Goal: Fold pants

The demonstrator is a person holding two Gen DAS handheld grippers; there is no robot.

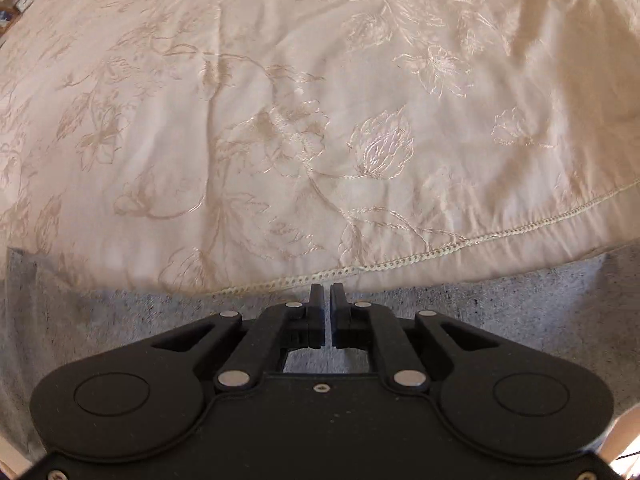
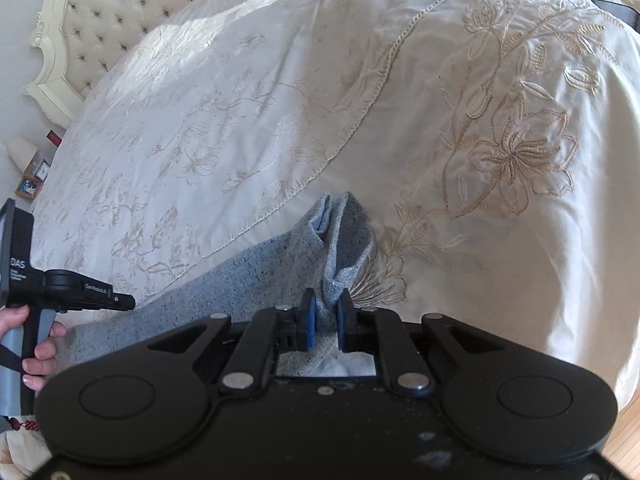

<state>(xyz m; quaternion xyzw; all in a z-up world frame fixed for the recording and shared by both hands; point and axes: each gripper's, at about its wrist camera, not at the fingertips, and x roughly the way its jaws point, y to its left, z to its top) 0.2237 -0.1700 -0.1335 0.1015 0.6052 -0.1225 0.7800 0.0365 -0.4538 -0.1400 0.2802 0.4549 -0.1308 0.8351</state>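
The pants are grey-blue speckled knit and lie along the near edge of the bed. In the left wrist view my left gripper hovers over them at the bedspread's stitched hem, jaws nearly together with a thin gap, nothing seen between them. In the right wrist view my right gripper is shut on a bunched end of the pants, which stands up in folds between the blue pads. The rest of the pants trails left toward the left gripper, held in a hand.
A cream embroidered bedspread covers the bed. A tufted headboard stands at the far left. A nightstand with a lamp and a clock is beside it. Wooden floor shows at the lower right.
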